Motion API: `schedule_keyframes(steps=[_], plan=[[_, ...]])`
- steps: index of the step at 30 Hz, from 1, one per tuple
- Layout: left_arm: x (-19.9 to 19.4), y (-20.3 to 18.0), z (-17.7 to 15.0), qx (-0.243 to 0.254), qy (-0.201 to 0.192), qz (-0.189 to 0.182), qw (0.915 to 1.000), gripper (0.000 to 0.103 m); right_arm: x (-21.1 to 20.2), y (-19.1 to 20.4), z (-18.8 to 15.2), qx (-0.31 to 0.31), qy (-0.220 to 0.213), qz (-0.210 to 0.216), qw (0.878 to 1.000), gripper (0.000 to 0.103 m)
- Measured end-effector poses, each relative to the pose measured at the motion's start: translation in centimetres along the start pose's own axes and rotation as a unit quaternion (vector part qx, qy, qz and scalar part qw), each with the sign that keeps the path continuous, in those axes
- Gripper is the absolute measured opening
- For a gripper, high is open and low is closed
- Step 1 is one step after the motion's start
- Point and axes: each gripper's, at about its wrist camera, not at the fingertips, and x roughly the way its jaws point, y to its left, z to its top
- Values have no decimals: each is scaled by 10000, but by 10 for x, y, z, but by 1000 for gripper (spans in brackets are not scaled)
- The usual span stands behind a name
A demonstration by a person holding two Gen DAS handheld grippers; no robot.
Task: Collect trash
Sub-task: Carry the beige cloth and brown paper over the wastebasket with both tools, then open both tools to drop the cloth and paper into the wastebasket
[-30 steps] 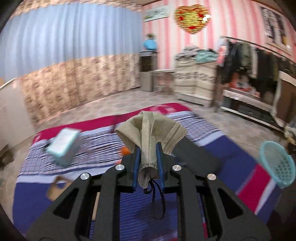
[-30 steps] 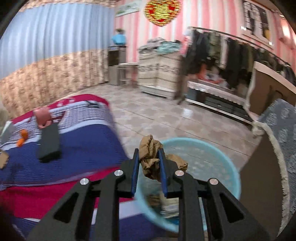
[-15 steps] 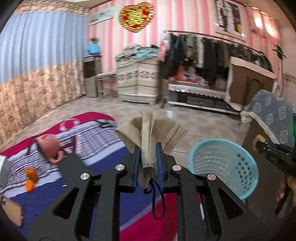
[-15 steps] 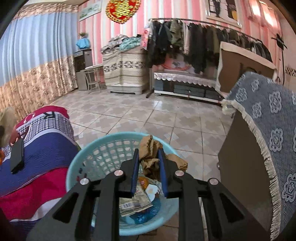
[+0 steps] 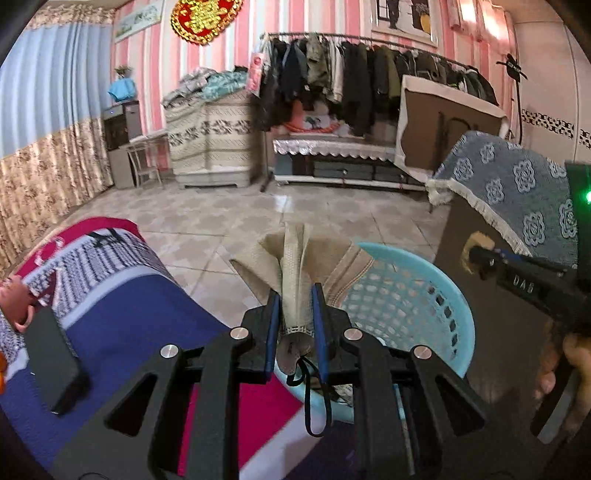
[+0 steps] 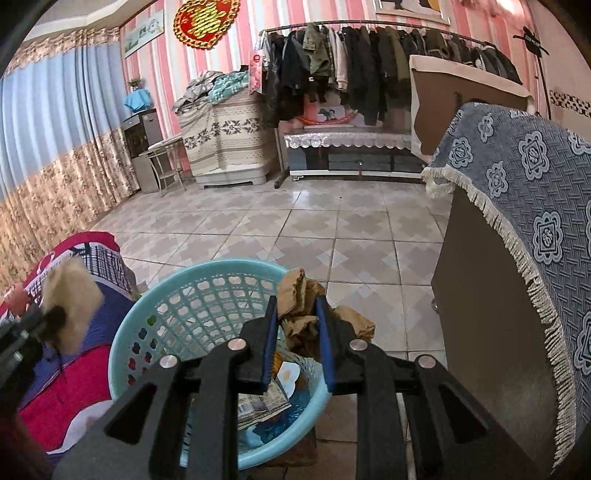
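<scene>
Tiled floor, striped bed (image 5: 122, 325) at left. Left gripper (image 5: 295, 295) clamps a beige cloth (image 5: 295, 258) beside the basket (image 6: 129, 332) rim; right gripper (image 6: 295, 306) grips brown paper (image 6: 299, 295) above the basket.

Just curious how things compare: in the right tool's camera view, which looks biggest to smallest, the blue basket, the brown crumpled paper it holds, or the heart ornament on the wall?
1. Blue basket, clearly largest.
2 and 3. Brown crumpled paper and heart ornament look alike; the paper is close and part hidden, so unranked.
</scene>
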Motion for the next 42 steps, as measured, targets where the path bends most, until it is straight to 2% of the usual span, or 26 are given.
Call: schedule_keyframes(steps=[6,10,14,16,18,20,21,23,29,33,42], plan=[[24,-13,-8,126,229,-124,9996,16,2,-1,-2,22,24,-25,10000,21],[37,-19,-8,242,327,-51,9992,16,5,5,-2,-67,65,-51,9999,21],[53,-19,-3,287,425,-10,9987,23,7,6,-1,-79,86,-54,9999,21],[57,-19,0,308,434,23,9986,30,8,8,-1,-85,101,-55,9999,21],[62,-18,3,349,502,134,9980,51,8,9,-1,-81,111,-46,9999,21],[62,-14,4,322,486,207,9981,57,9,10,0,-66,121,-25,9999,21],[62,-12,4,314,498,224,9980,67,10,11,0,-67,124,-22,9999,21],[58,-5,5,283,456,408,9977,80,11,16,1,-74,137,-1,9999,21],[34,24,11,56,167,826,9964,94,15,45,0,-368,164,59,9992,21],[17,51,11,-130,87,1054,9943,97,19,66,-2,-421,201,161,9988,21],[-18,118,-5,-819,138,1460,9858,97,32,99,-9,-378,336,304,9983,22]])
